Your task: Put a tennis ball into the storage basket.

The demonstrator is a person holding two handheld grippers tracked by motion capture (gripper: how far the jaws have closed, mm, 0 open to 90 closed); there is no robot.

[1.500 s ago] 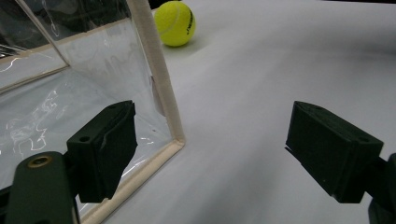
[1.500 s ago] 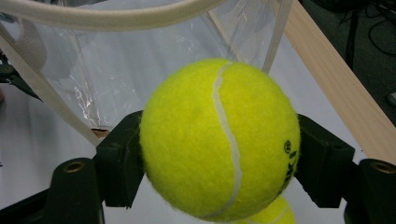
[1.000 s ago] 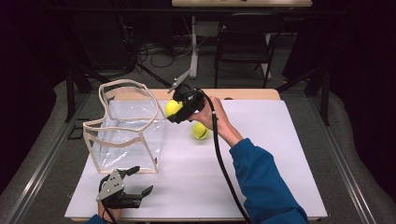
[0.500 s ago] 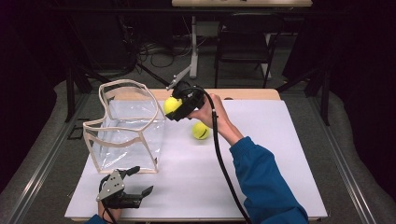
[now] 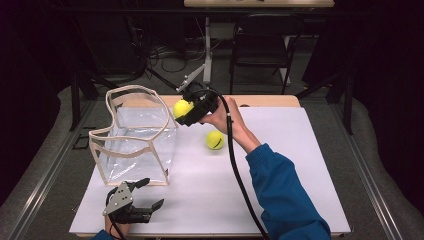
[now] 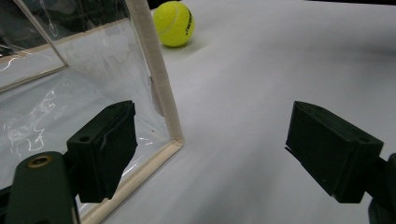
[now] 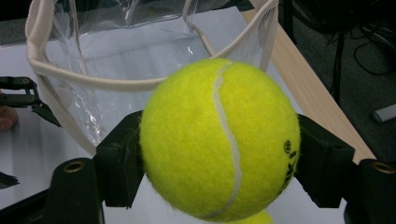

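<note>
High view first: my right gripper (image 5: 186, 113) is clamped on a tennis ball (image 5: 182, 108) and holds it up beside the far right rim of the clear bag (image 5: 134, 145), close to the opening but not yet over it as far as I can judge. My right gripper view bears this out, with the ball squeezed between both jaws and the bag's cream-edged mouth just beyond it. A second tennis ball (image 5: 215, 140) lies on the white table (image 5: 300, 165), right of the bag and near my right wrist; it also sits far off past the bag's corner in my left gripper view. My left gripper (image 5: 139, 196) rests at the near edge of the table, just in front of the bag's near right corner, jaws spread apart and holding nothing. I see no ball inside the bag through its clear walls. So I judge the work barely begun: one ball is lifted and nearly at the mouth, still to be dropped in, and the other has not been picked up.
</note>
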